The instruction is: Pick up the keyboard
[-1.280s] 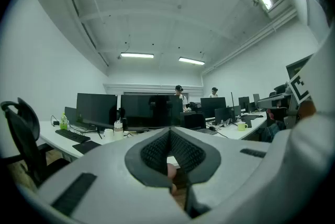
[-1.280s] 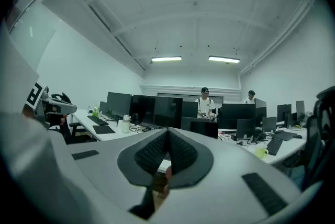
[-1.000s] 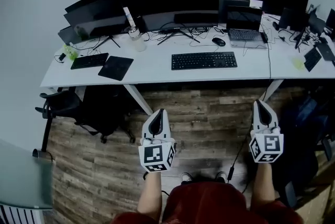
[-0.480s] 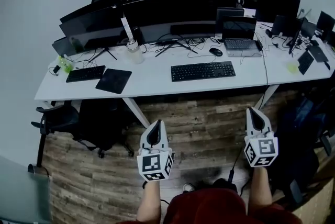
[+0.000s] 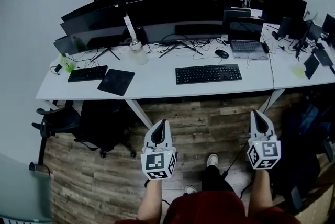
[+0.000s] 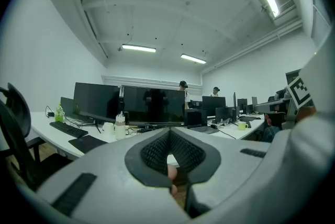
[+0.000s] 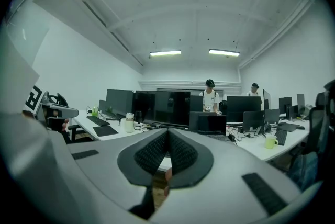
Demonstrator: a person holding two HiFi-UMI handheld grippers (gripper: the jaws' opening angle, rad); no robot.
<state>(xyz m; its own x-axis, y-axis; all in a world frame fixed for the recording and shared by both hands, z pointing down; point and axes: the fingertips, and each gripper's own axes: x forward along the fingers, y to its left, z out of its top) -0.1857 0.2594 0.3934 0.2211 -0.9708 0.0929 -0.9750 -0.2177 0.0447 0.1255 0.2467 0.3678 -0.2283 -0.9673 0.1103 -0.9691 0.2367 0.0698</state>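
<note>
Black keyboard (image 5: 208, 74), head view: flat at the middle of the white desk (image 5: 157, 84), in front of the row of monitors (image 5: 172, 11). Long axis left to right, square across the pointing line of both grippers. Ahead of and well apart from the left gripper (image 5: 163, 123) and right gripper (image 5: 256, 114), both over the wood floor (image 5: 204, 113), short of the desk edge. Left end roughly in line with the left gripper, right end with the right gripper; neither clearly nearer. Not to be confused with the smaller keyboard (image 5: 87, 73) at far left, just beside a dark mat (image 5: 115, 81).

Left gripper view: jaws pressed together, nothing between them. Pointed level toward the desk. Middle keyboard masked by the gripper body.

Right gripper view: jaws likewise clenched on nothing. Middle keyboard masked again.

Judged next requirement: advance both grippers to the desk, part the jaws, take one end each.
</note>
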